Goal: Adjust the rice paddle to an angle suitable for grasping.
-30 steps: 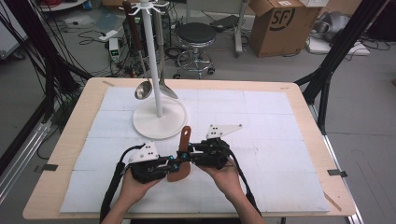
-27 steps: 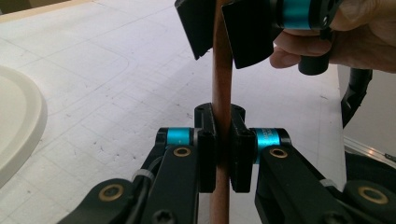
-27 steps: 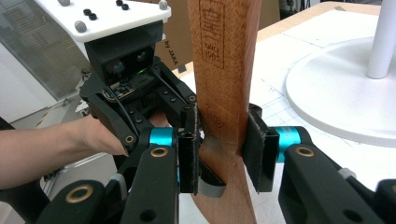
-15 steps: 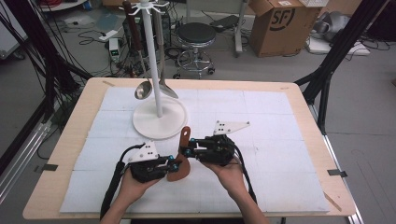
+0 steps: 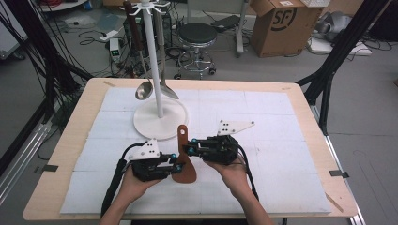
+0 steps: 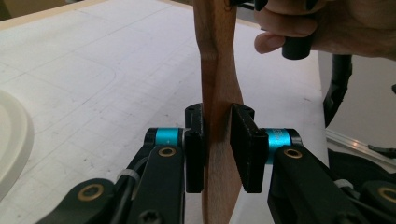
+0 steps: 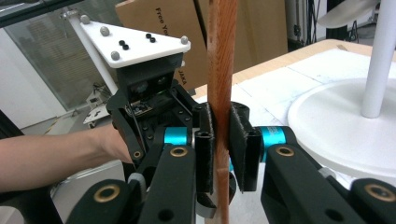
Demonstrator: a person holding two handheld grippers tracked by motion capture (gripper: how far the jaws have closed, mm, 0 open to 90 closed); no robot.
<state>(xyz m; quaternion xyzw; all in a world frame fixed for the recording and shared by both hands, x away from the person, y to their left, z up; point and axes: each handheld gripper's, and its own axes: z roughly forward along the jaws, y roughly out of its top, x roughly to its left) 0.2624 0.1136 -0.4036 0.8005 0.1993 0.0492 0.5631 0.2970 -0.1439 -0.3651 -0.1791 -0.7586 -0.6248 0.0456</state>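
Two grippers clamp a thin brown wooden spatula (image 5: 183, 161).

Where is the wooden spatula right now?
In the high view the wooden spatula sits near the table's front middle, just in front of the white rack base, clamped between the left gripper and the right gripper.

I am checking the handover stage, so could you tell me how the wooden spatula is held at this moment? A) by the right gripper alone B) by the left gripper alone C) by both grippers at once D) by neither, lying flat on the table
C: the left gripper has both pads pressed on the wooden spatula, and the right gripper is likewise shut on its handle.
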